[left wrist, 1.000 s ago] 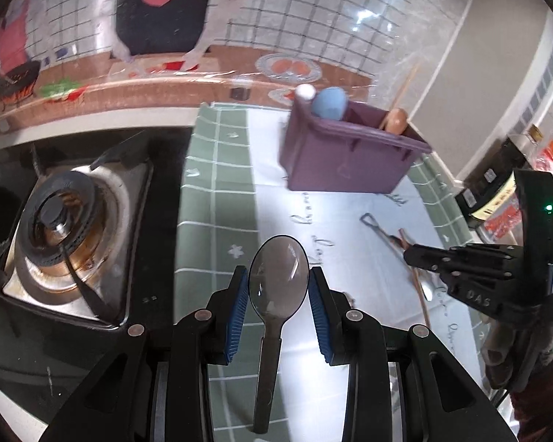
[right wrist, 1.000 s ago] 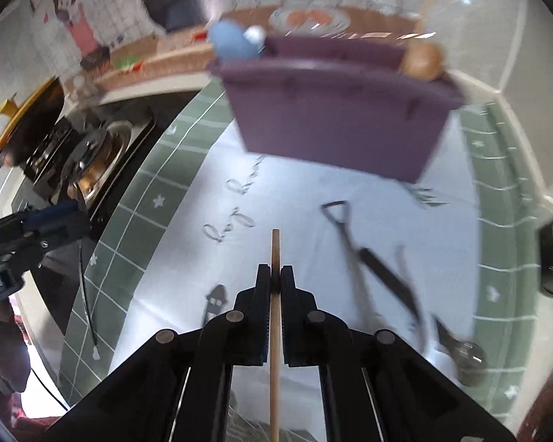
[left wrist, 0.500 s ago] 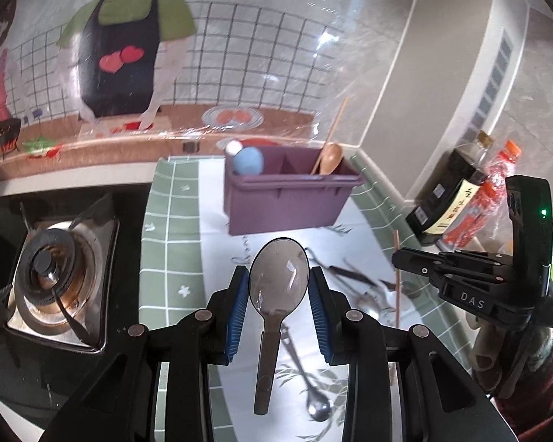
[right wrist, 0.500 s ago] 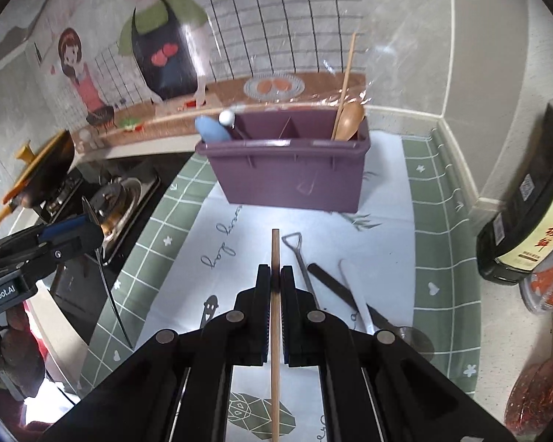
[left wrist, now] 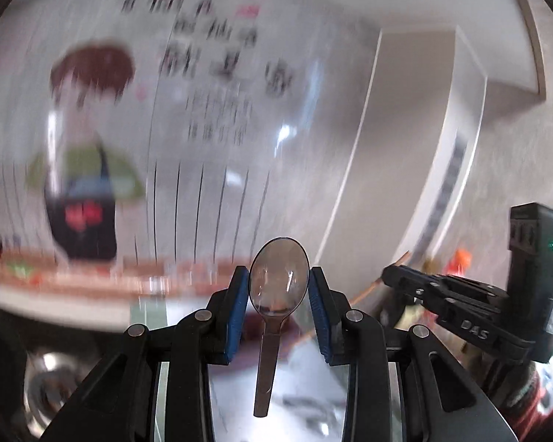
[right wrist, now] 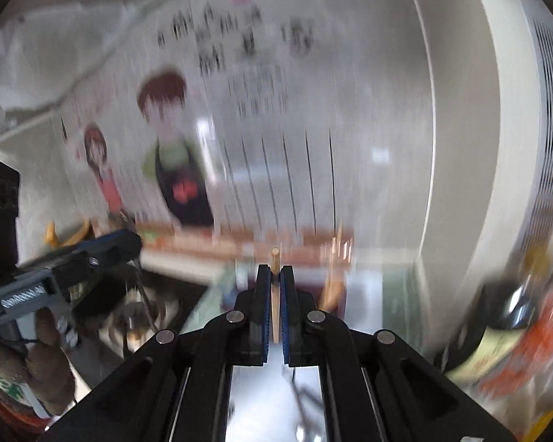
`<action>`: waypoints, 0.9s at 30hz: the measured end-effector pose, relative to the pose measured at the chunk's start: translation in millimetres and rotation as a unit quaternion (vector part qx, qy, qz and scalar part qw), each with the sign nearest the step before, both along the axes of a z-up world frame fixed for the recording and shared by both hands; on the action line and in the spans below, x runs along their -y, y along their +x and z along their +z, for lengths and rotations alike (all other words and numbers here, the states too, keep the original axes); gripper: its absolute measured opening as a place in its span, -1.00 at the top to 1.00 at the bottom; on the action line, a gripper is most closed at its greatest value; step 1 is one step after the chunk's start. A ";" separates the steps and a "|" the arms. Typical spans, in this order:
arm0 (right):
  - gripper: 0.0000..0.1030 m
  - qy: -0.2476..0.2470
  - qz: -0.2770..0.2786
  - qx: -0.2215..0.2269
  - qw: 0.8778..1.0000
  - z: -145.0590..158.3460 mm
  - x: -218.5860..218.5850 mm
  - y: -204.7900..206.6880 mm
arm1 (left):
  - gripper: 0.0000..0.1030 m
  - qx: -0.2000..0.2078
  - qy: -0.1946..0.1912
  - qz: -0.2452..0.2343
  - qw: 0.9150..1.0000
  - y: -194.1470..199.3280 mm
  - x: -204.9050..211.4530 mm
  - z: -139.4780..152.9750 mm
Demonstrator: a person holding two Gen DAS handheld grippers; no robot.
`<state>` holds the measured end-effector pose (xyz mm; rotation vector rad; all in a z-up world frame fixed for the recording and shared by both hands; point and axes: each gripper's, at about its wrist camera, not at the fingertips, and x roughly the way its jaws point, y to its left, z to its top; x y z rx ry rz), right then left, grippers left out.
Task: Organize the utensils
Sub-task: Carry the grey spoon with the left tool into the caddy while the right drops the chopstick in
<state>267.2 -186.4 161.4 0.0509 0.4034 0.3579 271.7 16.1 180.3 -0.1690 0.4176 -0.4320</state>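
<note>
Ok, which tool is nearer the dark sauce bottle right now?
Right. The right tool has the dark sauce bottle just off its right side; the left tool sits farther left, beyond it.

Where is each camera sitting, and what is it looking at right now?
Left wrist view: sits on the left gripper, jaws holding a spoon, facing the blurred wall poster; the right gripper shows at right.
Right wrist view: sits on the right gripper, jaws shut on a wooden chopstick, facing the same poster; the left gripper and gloved hand show at left.
Shared: the poster, each other's gripper.
</note>
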 end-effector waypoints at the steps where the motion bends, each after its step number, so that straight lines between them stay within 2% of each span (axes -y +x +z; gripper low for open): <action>1: 0.92 -0.003 -0.005 0.014 1.000 13.4 -0.6 3.5 | 0.34 0.013 -0.002 -0.002 1.000 5.8 0.7 9.8; 5: 0.92 -0.013 -0.028 0.040 0.999 46.0 -0.7 25.1 | 0.34 0.052 -0.022 0.003 0.998 31.9 0.4 32.3; 10: 0.92 -0.022 -0.041 0.040 0.998 49.5 -0.2 51.5 | 0.34 0.066 -0.024 0.024 0.997 65.6 6.3 23.7; 22: 0.92 -0.016 -0.037 -0.011 0.999 -3.3 -4.3 111.6 | 0.34 0.028 -0.014 0.042 0.999 125.5 20.1 -51.8; 27: 0.92 -0.018 -0.037 -0.048 0.998 -38.4 -9.4 140.3 | 0.34 -0.015 -0.011 0.044 0.999 146.6 21.0 -89.6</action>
